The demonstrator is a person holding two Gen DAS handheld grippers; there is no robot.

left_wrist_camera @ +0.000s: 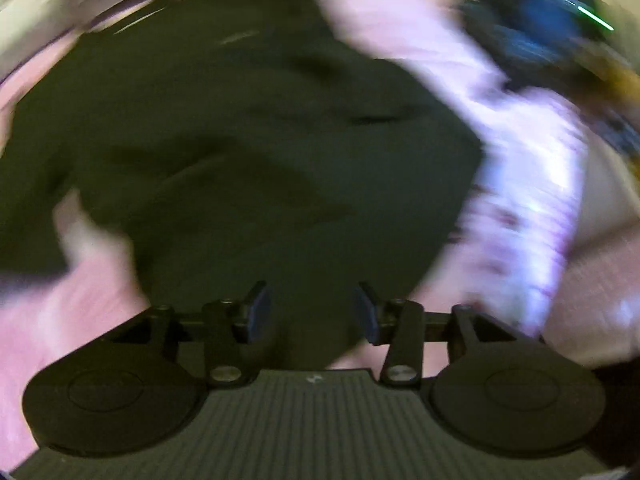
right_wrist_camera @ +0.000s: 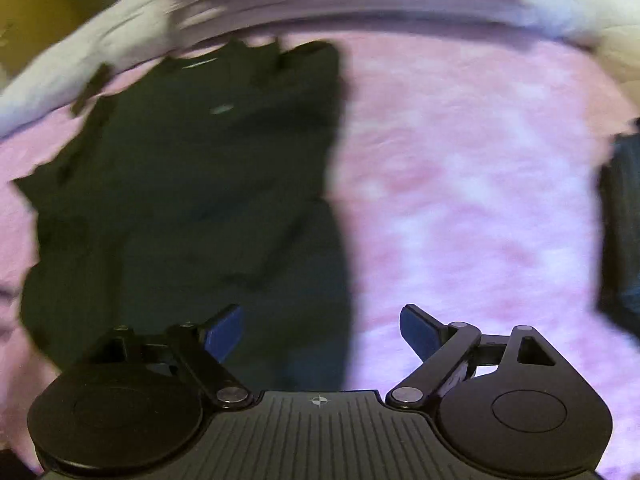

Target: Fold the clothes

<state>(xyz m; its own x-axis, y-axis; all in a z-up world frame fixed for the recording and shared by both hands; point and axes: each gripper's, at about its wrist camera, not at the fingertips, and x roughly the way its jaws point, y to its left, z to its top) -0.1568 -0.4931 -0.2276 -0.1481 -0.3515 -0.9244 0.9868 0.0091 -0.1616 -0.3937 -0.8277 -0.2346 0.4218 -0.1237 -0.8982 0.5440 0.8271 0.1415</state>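
A dark green garment (right_wrist_camera: 188, 200) lies spread on a pink blanket (right_wrist_camera: 480, 208). In the right wrist view its long axis runs from near the camera up toward the far edge of the blanket, and it fills the left half of the picture. Its right edge is fairly straight; its left edge is ragged and lumpy. The cloth looks soft and matte, with shallow creases across it. The blanket has a fuzzy, mottled pink-and-white pile. Beyond it runs a band of pale folded bedding (right_wrist_camera: 320, 4).

The right gripper (right_wrist_camera: 322, 330) has its fingers spread wide with nothing between them; one blue pad is over the garment, the other over bare blanket.

In the left wrist view the garment (left_wrist_camera: 248, 152) fills most of the blurred frame. The left gripper (left_wrist_camera: 312, 312) stands partly open over the cloth, pads not pressing on it. A pale patterned cloth (left_wrist_camera: 520, 184) lies along the garment's right side.
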